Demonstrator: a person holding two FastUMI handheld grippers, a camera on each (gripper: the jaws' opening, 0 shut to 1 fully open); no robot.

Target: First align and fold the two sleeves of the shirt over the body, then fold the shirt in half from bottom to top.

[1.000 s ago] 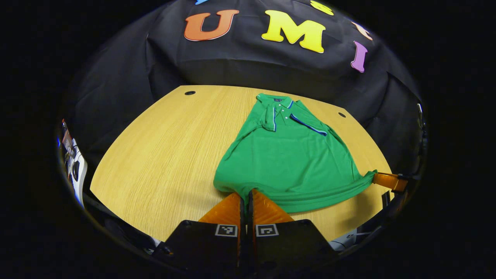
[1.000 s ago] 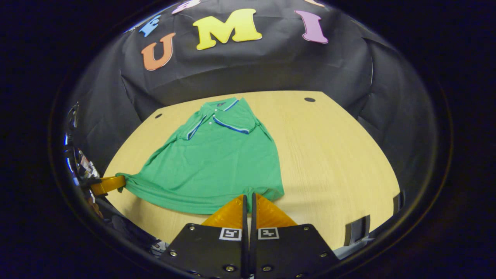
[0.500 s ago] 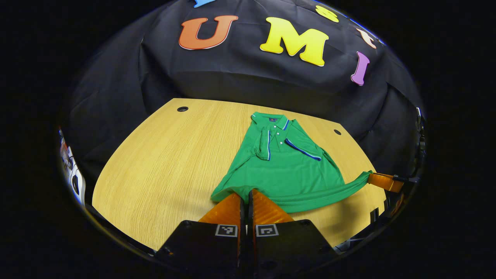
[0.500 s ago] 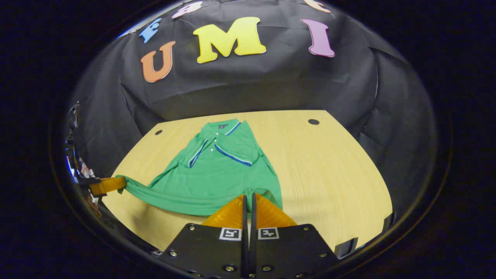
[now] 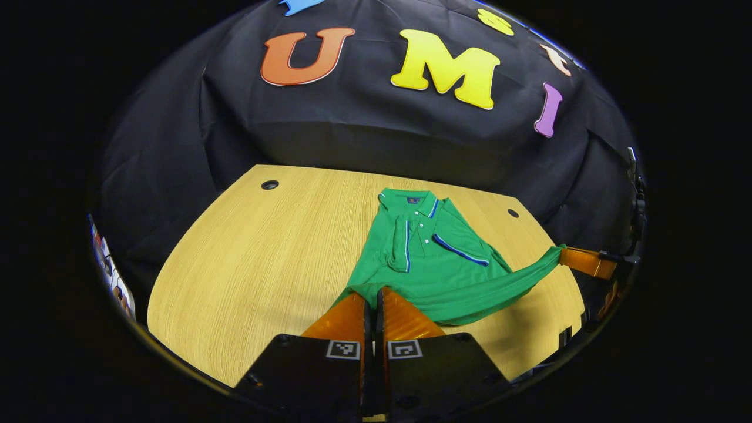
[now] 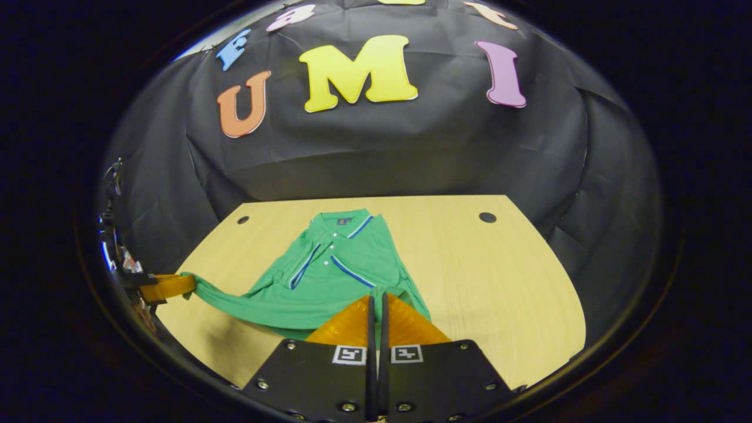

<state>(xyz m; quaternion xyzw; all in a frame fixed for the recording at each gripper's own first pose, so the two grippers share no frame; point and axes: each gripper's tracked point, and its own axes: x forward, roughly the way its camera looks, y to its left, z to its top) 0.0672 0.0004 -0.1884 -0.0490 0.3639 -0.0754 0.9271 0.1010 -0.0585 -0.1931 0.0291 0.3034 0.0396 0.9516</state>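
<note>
A green short-sleeved polo shirt with blue-and-white trim (image 5: pixel 435 264) lies on the light wooden bench (image 5: pixel 258 264), collar toward the black cloth wall and both sleeves folded in over the chest. Its bottom hem is raised off the bench surface and stretched between the two grippers, while the collar end rests flat.

In the left gripper view, the left hand-held gripper (image 5: pixel 371 294) has its two fingers pressed together on one bottom corner of the shirt, the fabric bunching right at the fingertips. Far to the right in the same view, the right hand-held gripper (image 5: pixel 578 261) holds the opposite hem corner, and the hem runs as a taut band between them, casting a shadow on the bench beneath.

In the right gripper view, the right hand-held gripper (image 6: pixel 376 296) is likewise clamped on its hem corner of the shirt (image 6: pixel 335 270), with the fabric meeting the fingertips. The left hand-held gripper (image 6: pixel 176 286) appears at the left edge, gripping the far corner, though that edge is distorted and the pinch seems closed rather than plainly so. A dark round hole (image 6: pixel 487 217) sits in the bench (image 6: pixel 499 282) near the wall.
</note>
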